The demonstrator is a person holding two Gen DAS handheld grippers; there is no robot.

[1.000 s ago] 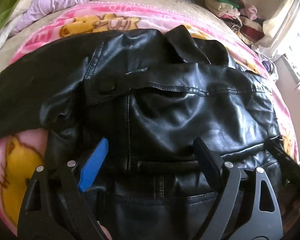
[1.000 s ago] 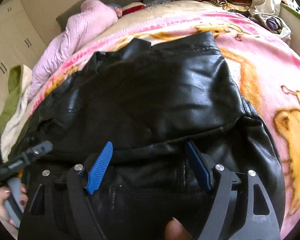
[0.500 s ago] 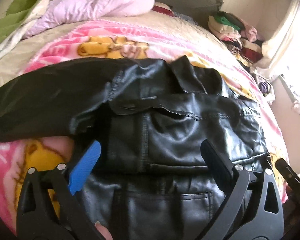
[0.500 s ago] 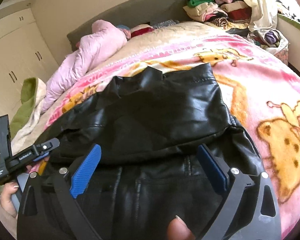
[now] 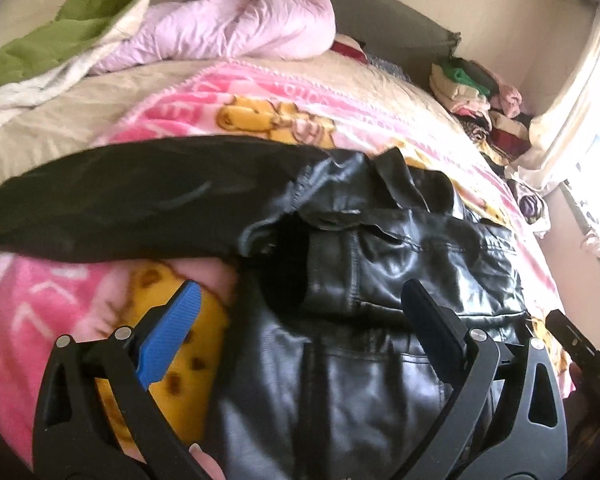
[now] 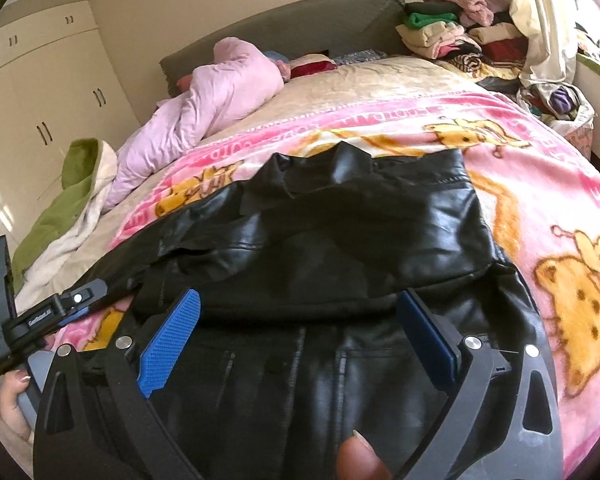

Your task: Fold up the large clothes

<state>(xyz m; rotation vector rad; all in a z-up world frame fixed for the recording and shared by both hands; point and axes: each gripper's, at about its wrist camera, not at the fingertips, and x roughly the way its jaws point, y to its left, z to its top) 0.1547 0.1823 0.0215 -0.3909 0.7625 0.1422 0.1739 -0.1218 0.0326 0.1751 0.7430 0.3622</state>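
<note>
I saw the black leather jacket (image 6: 340, 264) lying folded on the pink blanket (image 6: 540, 184) atop the bed, collar pointing away from me, one sleeve (image 5: 120, 208) running out to the left. My left gripper (image 5: 300, 316) and right gripper (image 6: 300, 320) were both spread wide above its near hem, pinching nothing. The left view was motion-blurred; the hem was cut off below.

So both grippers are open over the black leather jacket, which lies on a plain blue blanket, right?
Not quite. The left gripper and right gripper are open over the black leather jacket, but the blanket is pink with yellow cartoon bears, as the right wrist view shows.
</note>
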